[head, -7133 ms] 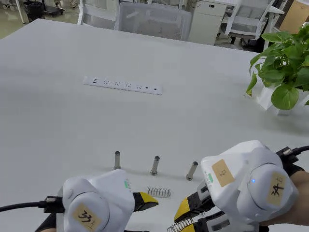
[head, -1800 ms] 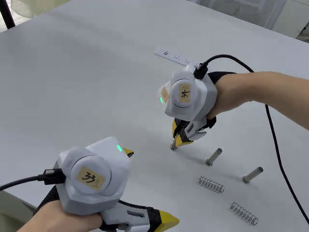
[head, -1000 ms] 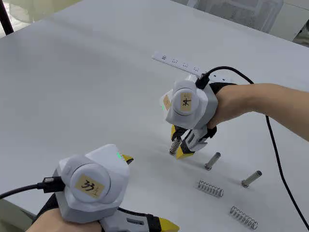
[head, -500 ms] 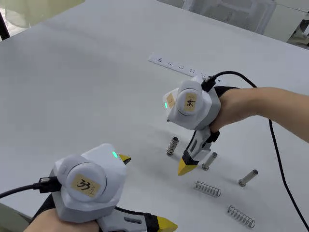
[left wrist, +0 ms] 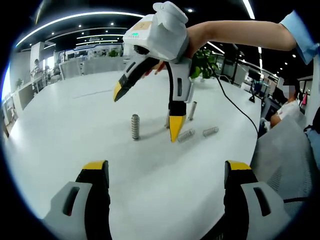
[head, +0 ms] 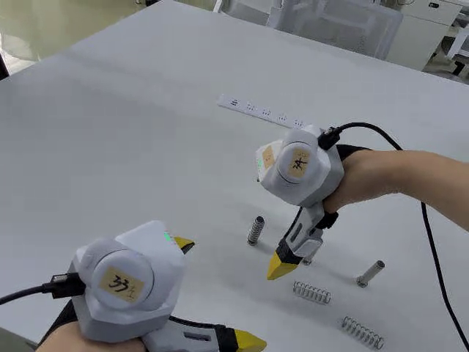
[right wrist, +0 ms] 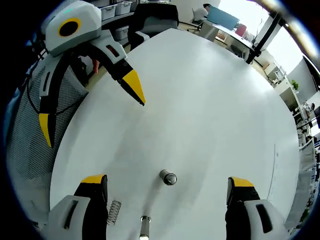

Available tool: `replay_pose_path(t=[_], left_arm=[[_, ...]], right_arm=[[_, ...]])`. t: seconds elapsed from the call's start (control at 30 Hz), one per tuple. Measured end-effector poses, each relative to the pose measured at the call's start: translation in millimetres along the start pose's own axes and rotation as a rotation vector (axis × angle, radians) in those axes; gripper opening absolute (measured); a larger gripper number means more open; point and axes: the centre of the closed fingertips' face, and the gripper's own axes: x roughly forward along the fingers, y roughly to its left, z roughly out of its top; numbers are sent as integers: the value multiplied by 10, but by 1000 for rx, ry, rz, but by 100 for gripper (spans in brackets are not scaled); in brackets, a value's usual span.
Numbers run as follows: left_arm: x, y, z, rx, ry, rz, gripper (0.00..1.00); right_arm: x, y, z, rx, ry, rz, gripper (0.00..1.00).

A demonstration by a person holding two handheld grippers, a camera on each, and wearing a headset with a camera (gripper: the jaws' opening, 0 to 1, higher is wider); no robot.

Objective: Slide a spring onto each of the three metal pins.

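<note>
So the right tongs [left wrist: 146, 109] are spread wide with nothing in them, hanging nose-down over the white desk [head: 132, 132]. The short metal pin with a coiled steel spring on it [head: 255, 230] stands upright just left of the tongs' lower yellow tip in the head view, close but not touching. The right gripper view looks almost straight down on that sprung pin, and it sits between the two jaws, roughly centred, with a clear gap on either side.

A bare middle pin [right wrist: 145, 225] is right by the same tongs. In the head view it's mostly tucked behind the jaw. The other bare metal pin [head: 370, 273] stands further right, well apart from the tongs.

Two loose springs lie flat on the desk. The nearer loose spring [head: 311, 292] is just beside the yellow tip, and the farther loose spring [head: 361, 332] is off towards the near edge.

The left tongs [head: 216, 292] are also wide open and empty, held low at the near left, well apart from all the pins. A long white power strip [head: 264, 114] lies further back on the desk.
</note>
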Motion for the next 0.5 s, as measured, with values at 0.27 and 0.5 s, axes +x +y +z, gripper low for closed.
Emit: replay_pose_path(t=[0.27,0.5], left_arm=[[31,-40,58,29,2,-21,95],[67,-67,108,65,8,-39,94]], right_arm=[[-221,9,25,70,-81,-50,99],[-425,87,-88,144,-145,-110,99]])
